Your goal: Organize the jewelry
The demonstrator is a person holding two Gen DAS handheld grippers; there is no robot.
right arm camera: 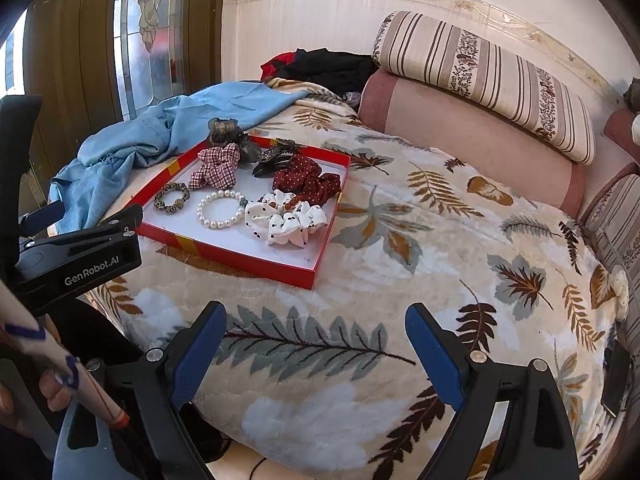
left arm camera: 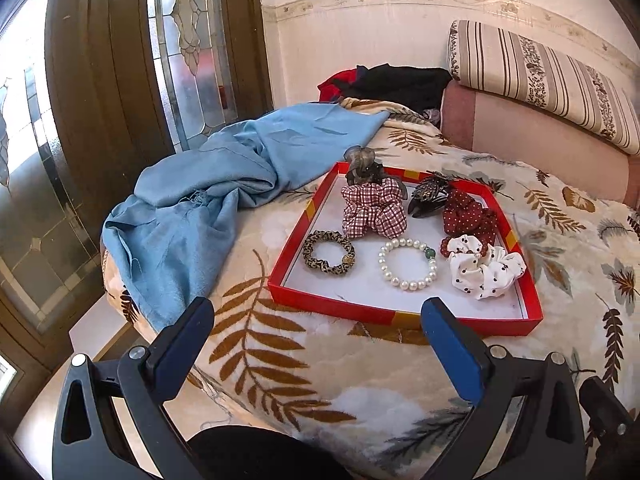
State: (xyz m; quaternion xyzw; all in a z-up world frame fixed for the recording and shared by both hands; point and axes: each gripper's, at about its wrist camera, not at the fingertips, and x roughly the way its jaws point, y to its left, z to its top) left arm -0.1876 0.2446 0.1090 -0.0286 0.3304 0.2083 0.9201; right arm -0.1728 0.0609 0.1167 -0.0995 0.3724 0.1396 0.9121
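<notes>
A red tray with a white floor lies on the bed. In it lie a pearl bracelet, a leopard hair tie, a plaid scrunchie, a red dotted scrunchie, a white dotted scrunchie, a dark claw clip and a grey claw clip. My left gripper is open, just short of the tray's near edge. My right gripper is open over the blanket, right of the tray.
A leaf-patterned blanket covers the bed. A blue cloth lies left of the tray. Dark clothes are heaped behind. A pink bolster and striped cushion line the wall. A glass door stands at left.
</notes>
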